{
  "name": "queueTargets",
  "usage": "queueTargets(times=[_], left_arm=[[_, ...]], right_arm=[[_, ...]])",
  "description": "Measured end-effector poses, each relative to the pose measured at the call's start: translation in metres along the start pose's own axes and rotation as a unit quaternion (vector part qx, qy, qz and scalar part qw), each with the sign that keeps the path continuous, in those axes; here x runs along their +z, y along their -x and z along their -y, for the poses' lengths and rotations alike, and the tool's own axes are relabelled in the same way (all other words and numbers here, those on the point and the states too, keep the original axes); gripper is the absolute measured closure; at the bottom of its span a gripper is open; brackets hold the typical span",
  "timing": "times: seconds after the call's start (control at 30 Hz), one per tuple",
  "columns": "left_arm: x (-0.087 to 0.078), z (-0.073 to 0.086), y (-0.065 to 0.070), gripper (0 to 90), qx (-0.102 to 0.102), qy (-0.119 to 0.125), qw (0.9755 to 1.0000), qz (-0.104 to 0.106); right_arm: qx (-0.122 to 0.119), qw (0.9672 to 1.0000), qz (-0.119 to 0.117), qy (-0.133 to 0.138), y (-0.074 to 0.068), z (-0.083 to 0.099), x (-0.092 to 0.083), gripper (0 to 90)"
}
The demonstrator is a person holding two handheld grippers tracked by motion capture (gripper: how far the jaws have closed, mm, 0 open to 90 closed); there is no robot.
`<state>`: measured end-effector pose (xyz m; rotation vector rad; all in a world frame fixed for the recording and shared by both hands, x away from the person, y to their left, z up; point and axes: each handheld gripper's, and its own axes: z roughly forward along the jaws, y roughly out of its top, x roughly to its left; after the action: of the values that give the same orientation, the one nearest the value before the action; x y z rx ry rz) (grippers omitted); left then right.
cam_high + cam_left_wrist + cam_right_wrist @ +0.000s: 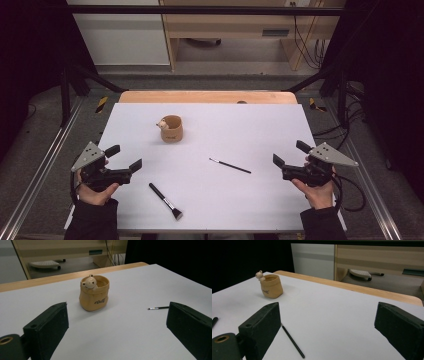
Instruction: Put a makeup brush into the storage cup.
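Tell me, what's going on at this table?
A person sits at a white table with a two-jaw gripper in each hand. The left gripper and the right gripper both hover open near the table's sides, holding nothing. Between them lie a thick brush and a thin brush. Farther back stands a tan bear pot. Nothing has been picked up yet.

Glossy ceramic pot — matt tabletop

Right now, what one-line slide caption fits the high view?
Both open tongs, left and right, hover over a white table bearing a bear pot and two brushes.
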<state>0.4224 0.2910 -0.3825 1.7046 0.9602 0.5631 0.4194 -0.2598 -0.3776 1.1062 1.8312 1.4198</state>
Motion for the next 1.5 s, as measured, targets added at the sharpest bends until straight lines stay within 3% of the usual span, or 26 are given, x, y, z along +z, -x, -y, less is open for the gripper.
queueTargets(times=[0.5,0.87,1.13,1.5], left_arm=[[0.0,0.007,-0.001,3.3,0.01,-0.025,0.9996,0.01],[0.002,0.014,0.002,3.1,0.036,-0.064,0.9968,0.032],[0.005,0.018,0.009,3.2,0.054,-0.093,0.9927,0.056],[0.014,0.024,0.015,3.5,0.079,-0.13,0.9847,0.085]], right_arm=[[-0.008,0.9999,-0.002,-0.014,-0.005,0.004,0.004,7.2],[-0.014,0.9997,-0.005,-0.017,-0.01,0.003,0.004,7.1],[-0.012,0.9998,-0.003,-0.015,-0.009,0.003,0.002,7.1],[-0.016,0.9997,-0.002,-0.018,-0.009,0.003,0.002,7.0]])
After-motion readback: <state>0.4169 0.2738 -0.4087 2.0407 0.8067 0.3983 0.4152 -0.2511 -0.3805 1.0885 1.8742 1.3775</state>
